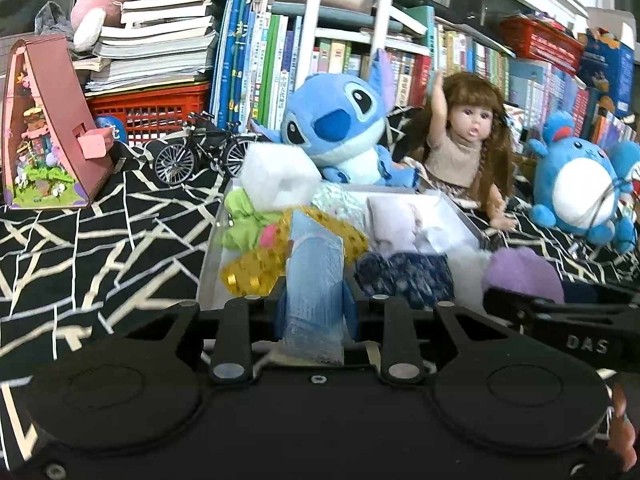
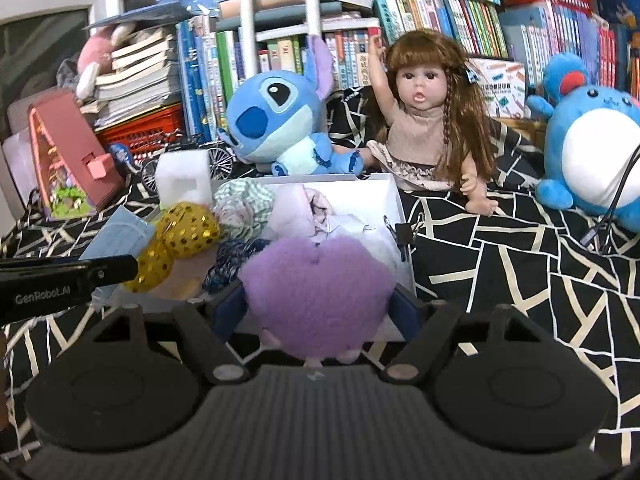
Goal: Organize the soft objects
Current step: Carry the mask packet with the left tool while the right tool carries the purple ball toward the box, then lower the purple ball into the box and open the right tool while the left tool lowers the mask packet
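Note:
A white box (image 2: 394, 204) sits on the patterned cloth and holds several soft items: a gold sequin bow (image 2: 180, 232), a checked cloth (image 2: 244, 204), pale fabric (image 2: 300, 212) and a dark blue floral piece (image 1: 404, 276). My left gripper (image 1: 316, 300) is shut on a light blue face mask (image 1: 316, 276) over the box's near edge. My right gripper (image 2: 318, 300) is shut on a purple fuzzy plush (image 2: 316, 292) at the box's near right corner; the plush also shows in the left wrist view (image 1: 524, 276).
A Stitch plush (image 2: 280, 120), a doll (image 2: 428, 120) and a round blue plush (image 2: 592, 148) sit behind and right of the box. A pink miniature house (image 1: 48, 128), a toy bicycle (image 1: 200, 152), a white foam block (image 2: 184, 184) and a binder clip (image 2: 404, 236) are nearby. Books line the back.

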The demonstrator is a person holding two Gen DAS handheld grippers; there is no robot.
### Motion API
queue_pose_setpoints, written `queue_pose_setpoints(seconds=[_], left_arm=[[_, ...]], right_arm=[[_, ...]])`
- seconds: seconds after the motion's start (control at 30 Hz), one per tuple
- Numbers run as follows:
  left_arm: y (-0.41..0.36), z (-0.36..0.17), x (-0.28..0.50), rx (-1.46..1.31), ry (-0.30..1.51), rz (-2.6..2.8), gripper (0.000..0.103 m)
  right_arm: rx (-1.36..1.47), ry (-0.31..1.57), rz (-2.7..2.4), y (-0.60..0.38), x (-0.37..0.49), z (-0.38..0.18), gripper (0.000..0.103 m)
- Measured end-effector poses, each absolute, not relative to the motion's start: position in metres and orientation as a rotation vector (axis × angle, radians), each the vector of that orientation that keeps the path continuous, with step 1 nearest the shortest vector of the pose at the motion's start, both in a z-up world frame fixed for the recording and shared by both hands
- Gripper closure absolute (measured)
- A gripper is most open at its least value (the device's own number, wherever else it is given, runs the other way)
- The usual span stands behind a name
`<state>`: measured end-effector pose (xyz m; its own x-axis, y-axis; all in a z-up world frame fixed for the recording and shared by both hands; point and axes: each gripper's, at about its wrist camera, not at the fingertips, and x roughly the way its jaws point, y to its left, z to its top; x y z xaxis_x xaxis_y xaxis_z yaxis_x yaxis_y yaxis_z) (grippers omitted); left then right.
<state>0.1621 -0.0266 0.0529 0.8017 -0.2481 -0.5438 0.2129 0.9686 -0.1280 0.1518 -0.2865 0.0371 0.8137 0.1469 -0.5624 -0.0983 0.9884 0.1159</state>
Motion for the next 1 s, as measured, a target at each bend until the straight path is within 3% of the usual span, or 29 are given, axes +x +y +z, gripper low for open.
queue_pose_setpoints(seconds=[0.37,1.0], left_arm=[[-0.026,0.064,0.223,-0.112,0.599,-0.252,0.077],[-0.041,0.044,0.237,-0.078,0.613,-0.289,0.076]], right_arm=[[0.2,0.648,0.142,-0.298,0.197,0.055,0.026],[0.243,0.685,0.166,-0.278,0.242,0.036,0.025]])
